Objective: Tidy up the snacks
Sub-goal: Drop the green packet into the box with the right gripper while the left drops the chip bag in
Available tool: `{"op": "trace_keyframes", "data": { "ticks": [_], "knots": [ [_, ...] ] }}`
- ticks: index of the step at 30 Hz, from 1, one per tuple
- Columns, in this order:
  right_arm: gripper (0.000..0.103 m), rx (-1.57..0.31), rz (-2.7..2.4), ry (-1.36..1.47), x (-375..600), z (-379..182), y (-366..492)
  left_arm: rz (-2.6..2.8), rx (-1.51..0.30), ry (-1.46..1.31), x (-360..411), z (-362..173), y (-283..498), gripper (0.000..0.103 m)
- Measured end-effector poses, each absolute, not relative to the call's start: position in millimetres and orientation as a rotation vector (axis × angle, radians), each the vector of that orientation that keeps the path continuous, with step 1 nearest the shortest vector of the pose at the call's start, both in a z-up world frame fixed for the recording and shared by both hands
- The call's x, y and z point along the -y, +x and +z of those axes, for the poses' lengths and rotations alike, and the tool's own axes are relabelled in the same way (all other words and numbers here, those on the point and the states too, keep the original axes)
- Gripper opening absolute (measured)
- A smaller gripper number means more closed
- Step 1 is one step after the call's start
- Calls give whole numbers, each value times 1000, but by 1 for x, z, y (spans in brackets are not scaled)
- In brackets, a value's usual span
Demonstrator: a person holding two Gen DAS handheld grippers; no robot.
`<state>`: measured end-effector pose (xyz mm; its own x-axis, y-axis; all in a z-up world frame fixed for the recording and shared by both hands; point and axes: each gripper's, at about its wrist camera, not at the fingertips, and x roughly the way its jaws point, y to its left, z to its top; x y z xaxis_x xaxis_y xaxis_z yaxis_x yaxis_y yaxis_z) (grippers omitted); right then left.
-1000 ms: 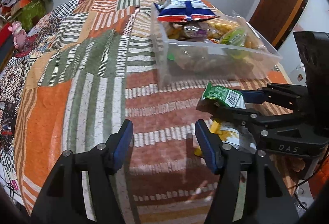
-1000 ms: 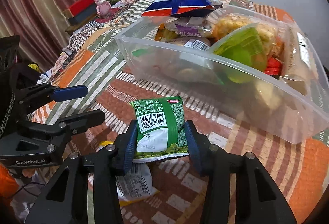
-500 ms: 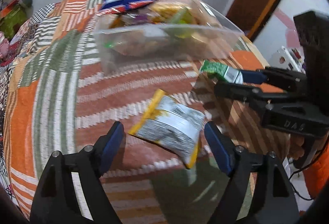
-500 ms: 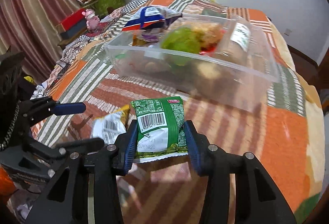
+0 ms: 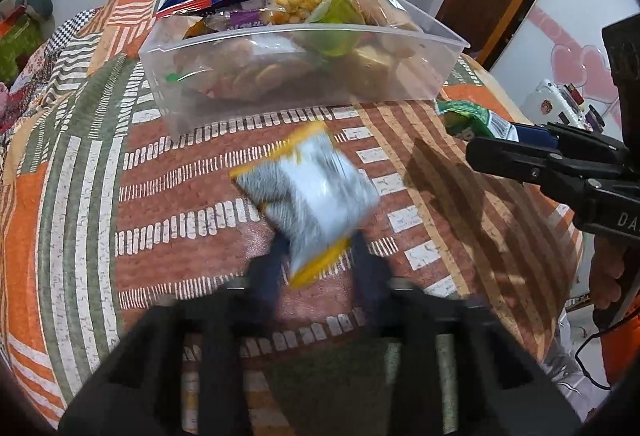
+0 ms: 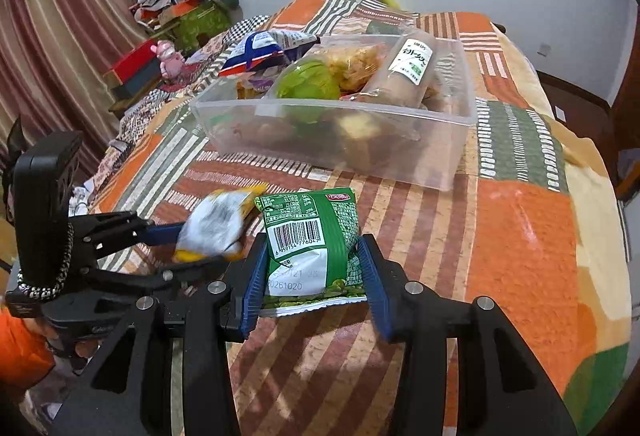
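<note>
The bin (image 6: 448,160) on the bed (image 6: 520,228) is your biggest risk: it is already heaped, with a blue packet (image 6: 256,50) riding on the pile at its far end and spilling past the rim. Drop two more packets on that heap and I judge something slides off onto the quilt. The bin also sits on soft bedding, so a push against its wall could tip or shove it.

Your right gripper (image 6: 314,272) is clamped on the green packet (image 6: 312,236) at its lower half, held above the bed short of the bin. The grip looks sound.

Your left gripper (image 5: 316,252) has just been closing and now pinches the yellow packet (image 5: 308,192) only by its bottom edge. The packet is blurred and hangs slantwise, so it may swing or slip out on the way over. The two packets are close together in the right view; they could knock together.

Writing: the green packet shows a barcode, digits beneath that I cannot read surely, and "20261020". A long pale pack (image 6: 404,76) in the bin has a white label with green characters, too small to read. The right gripper's body reads "DA".
</note>
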<state>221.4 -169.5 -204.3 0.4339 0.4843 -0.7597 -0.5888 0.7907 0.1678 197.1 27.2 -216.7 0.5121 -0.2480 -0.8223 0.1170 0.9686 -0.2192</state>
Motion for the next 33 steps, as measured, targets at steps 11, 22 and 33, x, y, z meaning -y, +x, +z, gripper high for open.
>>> {"op": "trace_keyframes", "data": {
  "ticks": [11,22,33],
  "knots": [
    [41,-870,665,-101,174,-196,224,-225,-1001,-147,-35,-200,195,54],
    [41,-852,639,-84,185,-190,226,-213,-1026,-253,-27,-207,234,80],
    [41,-834,599,-56,206,-184,233,-142,-967,-120,-2,-218,253,55]
  ]
}}
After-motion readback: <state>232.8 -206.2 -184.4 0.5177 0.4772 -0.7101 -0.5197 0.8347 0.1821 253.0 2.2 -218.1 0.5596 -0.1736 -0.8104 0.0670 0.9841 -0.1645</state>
